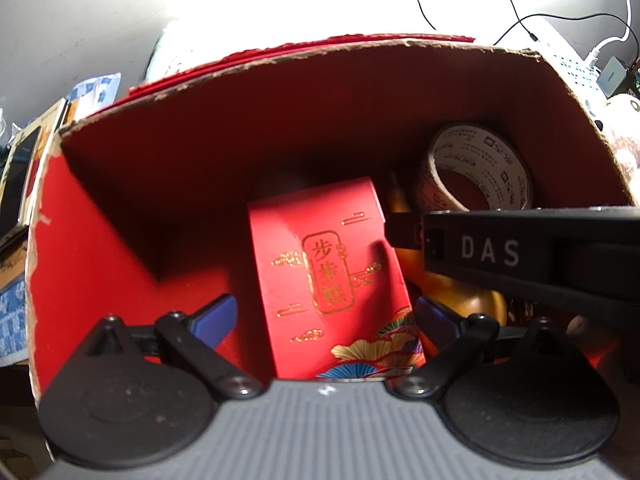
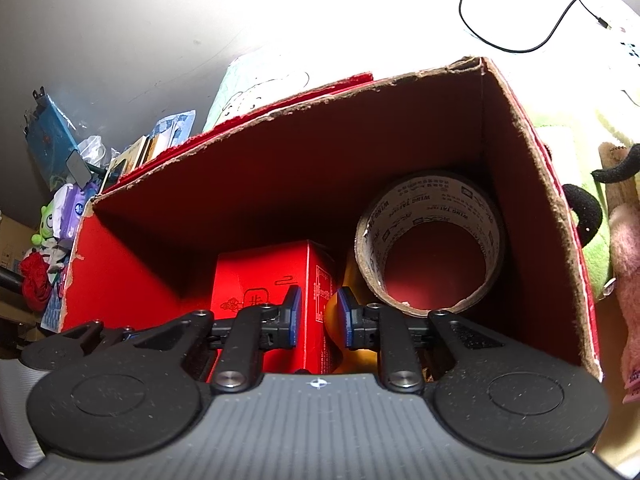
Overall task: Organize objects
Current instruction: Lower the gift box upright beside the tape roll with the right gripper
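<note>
An open red cardboard box (image 1: 100,248) (image 2: 120,272) lies under both grippers. Inside, a small red carton with gold characters (image 1: 332,264) (image 2: 260,276) leans near the middle. A tape roll (image 1: 476,176) (image 2: 430,244) stands at the right. An orange rounded object (image 1: 464,300) (image 2: 334,304) sits between carton and roll. My left gripper (image 1: 326,316) is open wide above the carton, its pads clear of it. My right gripper (image 2: 319,314) has a narrow gap; the carton's edge and the orange object show through it, with no pad visibly pressing. Its black body (image 1: 520,252) crosses the left wrist view.
The box's torn brown rim (image 2: 360,88) rises all round. Outside it, clutter of packets and small toys (image 2: 60,208) lies at the left and plush toys (image 2: 616,216) at the right. A black cable (image 2: 520,8) and a charger (image 1: 612,76) lie beyond on a white surface.
</note>
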The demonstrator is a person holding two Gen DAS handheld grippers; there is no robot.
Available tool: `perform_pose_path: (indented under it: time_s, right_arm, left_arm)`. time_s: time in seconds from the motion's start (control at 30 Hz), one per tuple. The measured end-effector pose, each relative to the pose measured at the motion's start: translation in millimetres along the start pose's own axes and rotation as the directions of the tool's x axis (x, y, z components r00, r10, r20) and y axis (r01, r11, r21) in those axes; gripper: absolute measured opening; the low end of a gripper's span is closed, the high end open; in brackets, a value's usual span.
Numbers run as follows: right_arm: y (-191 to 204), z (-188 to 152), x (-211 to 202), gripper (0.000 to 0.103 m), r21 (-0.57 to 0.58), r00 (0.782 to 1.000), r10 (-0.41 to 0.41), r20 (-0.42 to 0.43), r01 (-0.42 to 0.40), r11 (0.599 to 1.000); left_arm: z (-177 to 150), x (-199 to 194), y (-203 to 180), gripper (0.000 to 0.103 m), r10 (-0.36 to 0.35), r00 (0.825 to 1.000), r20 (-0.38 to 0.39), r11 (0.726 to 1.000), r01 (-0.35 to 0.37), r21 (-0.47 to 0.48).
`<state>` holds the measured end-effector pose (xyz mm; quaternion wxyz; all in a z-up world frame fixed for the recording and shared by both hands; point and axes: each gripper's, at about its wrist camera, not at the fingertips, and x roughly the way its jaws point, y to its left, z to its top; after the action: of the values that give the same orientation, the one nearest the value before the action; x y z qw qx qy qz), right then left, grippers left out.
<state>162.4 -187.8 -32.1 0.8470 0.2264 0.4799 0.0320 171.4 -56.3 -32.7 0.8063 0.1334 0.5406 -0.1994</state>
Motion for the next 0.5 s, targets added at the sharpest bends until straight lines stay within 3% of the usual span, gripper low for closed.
perform_pose_path:
  time_s: [0.33,0.5]
  right_arm:
    - [0.8,-0.1,-0.6,0.023,-0.008,1.000,-0.013,0.010,0.013,1.000]
    - [2.3,-1.6,-7.8,0.025,-0.020,0.998,-0.019,0.051,0.020,1.000]
  left_arm:
    - [1.0,0.7,3.0,0.096,-0.004,1.000,0.008,1.000,0.004,-0.010]
    - [-1.9,-2.6,0.5,0.097,0.034,0.999,0.035,0.999,-0.034,-0.013]
